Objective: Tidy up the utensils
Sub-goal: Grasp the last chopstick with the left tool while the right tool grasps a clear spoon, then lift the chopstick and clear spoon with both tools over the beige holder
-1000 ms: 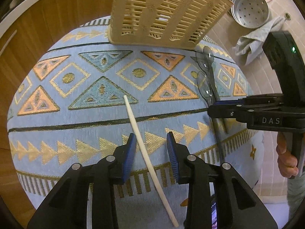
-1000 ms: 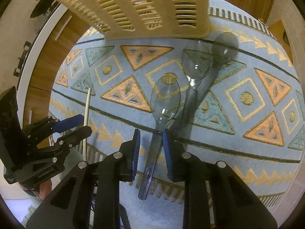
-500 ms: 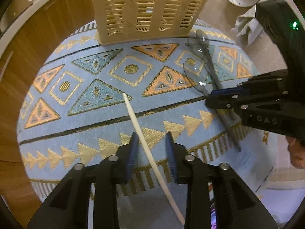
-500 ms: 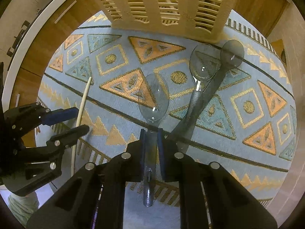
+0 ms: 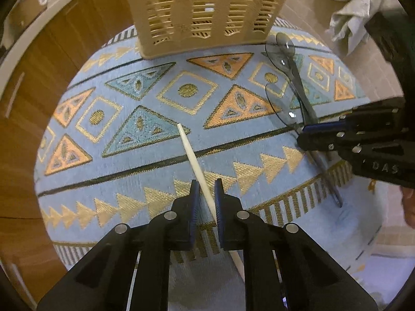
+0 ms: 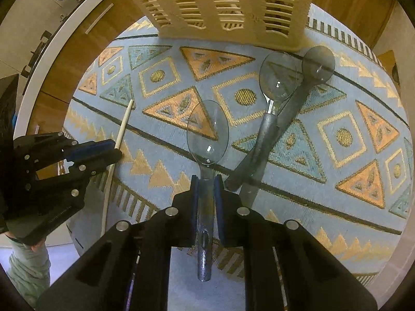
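**Both claws on utensils**

The left claw is closing around one pale chopstick, while the right claw pinches the handle of one clear spoon. Two more clear spoons lie crossed nearby on the patterned cloth, before one cream slatted basket.

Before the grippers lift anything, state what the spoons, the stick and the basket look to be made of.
Spoons: clear grey-tinted plastic, glossy; the cloth's pattern shows through the bowls, with bright glints.
Stick: pale, matte, round and tapered; probably wood or bamboo, possibly plastic.
Basket: cream moulded plastic, dull finish; even rows of slots in thin stiff walls.
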Available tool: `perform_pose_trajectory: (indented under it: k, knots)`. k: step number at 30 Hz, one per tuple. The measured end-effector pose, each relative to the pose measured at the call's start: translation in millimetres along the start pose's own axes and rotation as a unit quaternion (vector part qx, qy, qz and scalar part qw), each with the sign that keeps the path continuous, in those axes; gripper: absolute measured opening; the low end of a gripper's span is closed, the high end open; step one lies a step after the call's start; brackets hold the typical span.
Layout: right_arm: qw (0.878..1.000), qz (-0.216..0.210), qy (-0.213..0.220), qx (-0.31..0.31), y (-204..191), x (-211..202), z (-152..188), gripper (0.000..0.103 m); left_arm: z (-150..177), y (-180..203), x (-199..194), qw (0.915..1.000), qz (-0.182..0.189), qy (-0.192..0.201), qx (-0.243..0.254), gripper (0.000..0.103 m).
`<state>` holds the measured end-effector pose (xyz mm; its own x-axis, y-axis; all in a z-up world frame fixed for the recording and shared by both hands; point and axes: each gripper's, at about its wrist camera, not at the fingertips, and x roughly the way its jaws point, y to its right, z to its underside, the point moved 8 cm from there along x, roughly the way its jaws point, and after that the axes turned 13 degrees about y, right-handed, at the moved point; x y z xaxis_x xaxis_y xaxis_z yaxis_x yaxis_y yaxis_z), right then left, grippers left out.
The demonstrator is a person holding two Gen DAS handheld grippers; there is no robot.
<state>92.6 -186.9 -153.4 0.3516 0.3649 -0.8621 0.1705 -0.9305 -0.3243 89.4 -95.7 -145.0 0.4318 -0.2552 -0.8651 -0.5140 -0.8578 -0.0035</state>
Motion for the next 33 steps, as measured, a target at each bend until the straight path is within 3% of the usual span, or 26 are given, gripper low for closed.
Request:
perform_pose_trajectory:
  k: [3, 6, 10, 12, 20, 25, 29, 33]
  knots:
    - [1.000, -0.017, 0.014, -0.001, 0.2, -7.0, -0.2, 0.010, 2.1, 10.2, 0.4, 0.9979, -0.046, 0.008, 0.046, 0.008]
    - [0.998, -0.036, 0.041, -0.004, 1.2, -21.5, -1.8, 0.010, 5.0, 15.1, -3.3, 0.9964, -0.063, 0.035, 0.043, 0.003]
    - [0.995, -0.057, 0.078, -0.017, 2.0, -47.0, 0.5, 0.010, 1.7, 11.8, -17.8, 0.9944, -0.027, 0.099, -0.022, 0.003]
    - [0.994, -0.064, 0.091, -0.021, -2.1, -54.1, -0.9, 0.010, -3.4, 8.3, -31.9, 0.9892, -0.004, 0.137, -0.051, 0.003]
    - [0.979, -0.098, 0.172, -0.037, -12.2, -105.6, -11.9, 0.010, -32.1, 1.2, -82.4, 0.9650, 0.028, 0.245, -0.091, 0.003]
    - [0.968, -0.108, 0.220, -0.054, -18.2, -138.6, -24.7, 0.010, -51.2, 4.5, -123.5, 0.9357, 0.053, 0.330, -0.113, 0.003]
    - [0.951, -0.104, 0.281, -0.071, -33.2, -179.3, -54.8, 0.010, -80.8, 3.6, -180.7, 0.8972, 0.056, 0.425, -0.107, 0.003]
    - [0.929, -0.083, 0.351, -0.079, -36.8, -221.1, -93.2, 0.010, -129.4, 2.4, -229.2, 0.8501, 0.046, 0.515, -0.101, 0.003]
